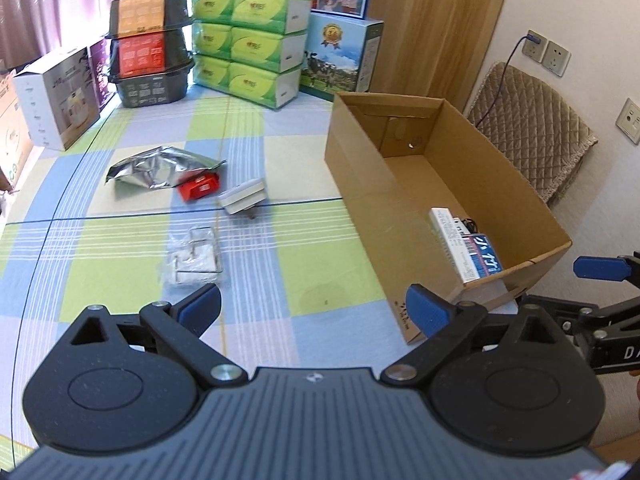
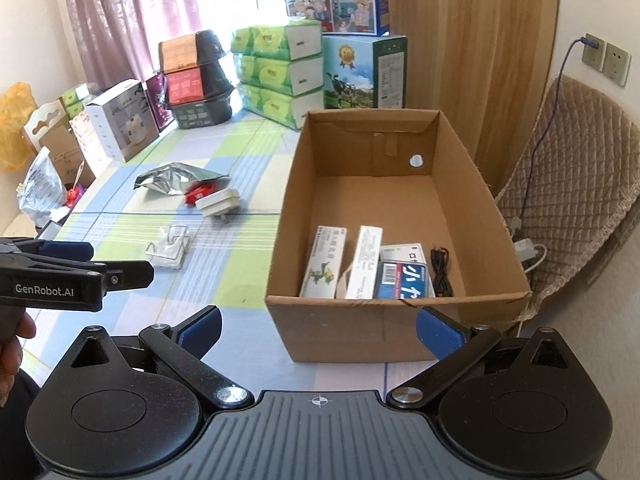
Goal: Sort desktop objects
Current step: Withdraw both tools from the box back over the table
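An open cardboard box [image 2: 280, 240] [image 1: 360, 184] stands on the checked tablecloth at the right. Inside lie several small cartons [image 2: 364, 262] [image 1: 472, 252] and a black cable [image 2: 440, 268]. On the cloth to its left lie a silver foil pouch [image 1: 156, 168] [image 2: 172, 178], a red packet [image 1: 198, 188] [image 2: 198, 194], a white plug adapter [image 1: 242, 196] [image 2: 218, 202] and a clear bag with metal hooks [image 1: 196, 258] [image 2: 168, 246]. My left gripper [image 1: 314, 310] hovers open and empty just short of the clear bag. My right gripper [image 2: 320, 330] is open and empty before the box's near wall.
At the table's back stand stacked green tissue packs [image 1: 248, 44], black baskets [image 1: 150, 48], a white carton [image 1: 56, 96] and milk cartons [image 1: 344, 56]. A quilted chair [image 2: 572, 184] and wall sockets [image 2: 604, 58] lie right of the box. A hand [image 2: 12, 344] holds the left gripper.
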